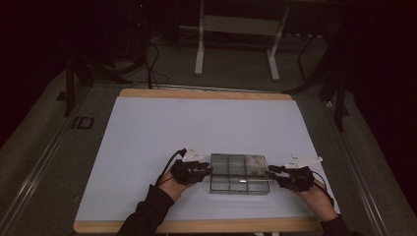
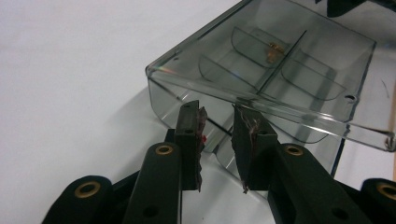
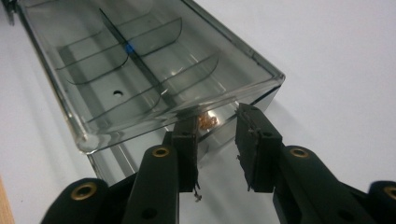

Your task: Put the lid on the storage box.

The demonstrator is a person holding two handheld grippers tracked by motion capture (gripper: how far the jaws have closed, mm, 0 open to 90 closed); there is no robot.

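High view: both hands reach in low from the near edge, the left tool (image 1: 204, 169) and right tool (image 1: 272, 172) flanking a clear, smoky plastic box (image 1: 239, 173) on the white table (image 1: 147, 132).

Left gripper view: jaws narrowly apart, empty, at the box's (image 2: 261, 79) end wall.

Right gripper view: jaws narrowly parted, empty, at its (image 3: 140, 70) other end; curved dividers inside.

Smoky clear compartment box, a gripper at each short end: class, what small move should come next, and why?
Probably ease both grippers inward: the left gripper and right gripper face the compartment box's end walls with jaws open, gripping nothing.
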